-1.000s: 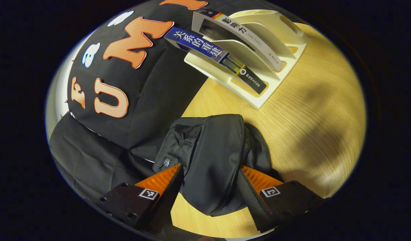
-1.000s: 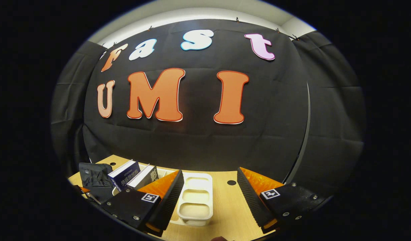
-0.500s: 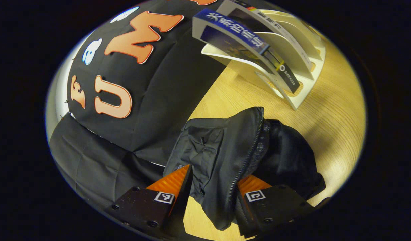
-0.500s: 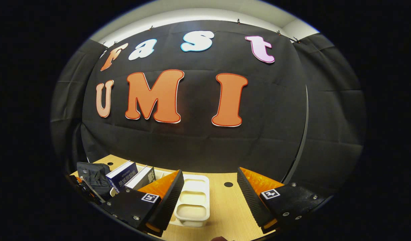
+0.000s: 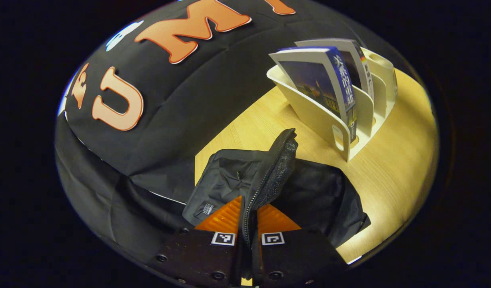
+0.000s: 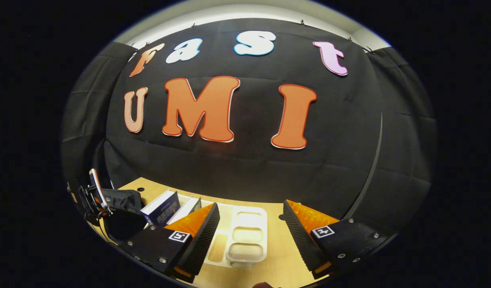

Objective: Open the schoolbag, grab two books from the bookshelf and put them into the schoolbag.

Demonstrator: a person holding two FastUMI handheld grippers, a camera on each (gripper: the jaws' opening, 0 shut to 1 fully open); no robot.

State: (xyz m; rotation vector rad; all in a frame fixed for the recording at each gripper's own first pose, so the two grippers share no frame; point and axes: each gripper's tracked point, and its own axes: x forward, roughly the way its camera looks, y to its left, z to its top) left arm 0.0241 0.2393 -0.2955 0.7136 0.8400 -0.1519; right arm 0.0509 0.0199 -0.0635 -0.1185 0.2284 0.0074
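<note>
The black schoolbag [image 5: 313, 196] lies on the wooden table [image 5: 393, 172]. My left gripper [image 5: 247, 218] is shut on the zipped edge of its front flap [image 5: 275, 172], which stands lifted with mesh lining showing and the dark inside exposed. Behind it a white bookshelf [image 5: 351, 120] holds a blue book [image 5: 319, 80] and a grey book [image 5: 351, 56], both leaning. In the right gripper view my right gripper [image 6: 249, 226] hangs open over the bookshelf [image 6: 247, 236], nothing between its fingers. Further left are the blue book [image 6: 161, 206], the second book [image 6: 187, 208], the schoolbag [image 6: 121, 210] and the left gripper [image 6: 91, 194].
The booth's black cloth wall [image 5: 177, 104] runs close behind the bag and the shelf. Bare table top [image 5: 401, 140] stretches to the right of the bag and in front of the shelf. A small round hole [image 6: 140, 189] sits in the table near the wall.
My left gripper's fingers have come together on the bag's flap edge and raised it, so the bag gapes open. The right gripper has stayed open, shifting only slightly.
</note>
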